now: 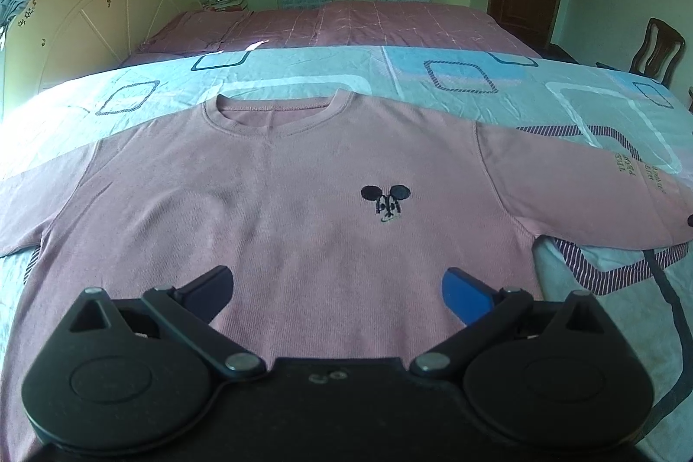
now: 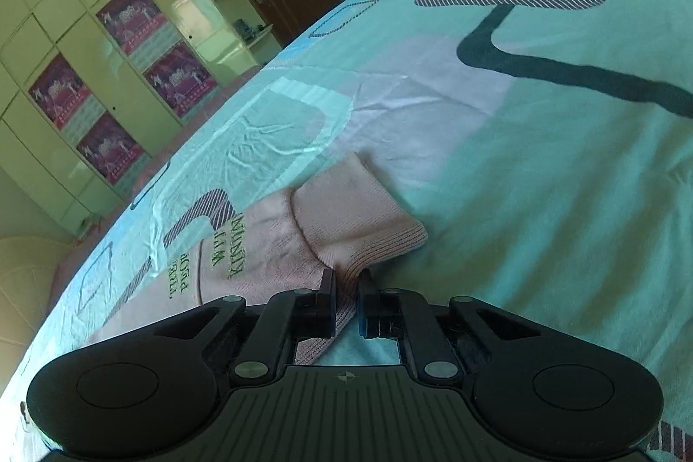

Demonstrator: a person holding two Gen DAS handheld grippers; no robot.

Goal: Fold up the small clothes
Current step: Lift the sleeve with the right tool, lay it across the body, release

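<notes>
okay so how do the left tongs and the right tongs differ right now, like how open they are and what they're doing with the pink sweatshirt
The left tongs stand wide open; the right tongs are shut. The left tongs hold nothing and hover over the lower front of the pink sweatshirt; the right tongs pinch the ribbed cuff at the sleeve end. Both point down toward the same garment, spread on the patterned sheet.
</notes>
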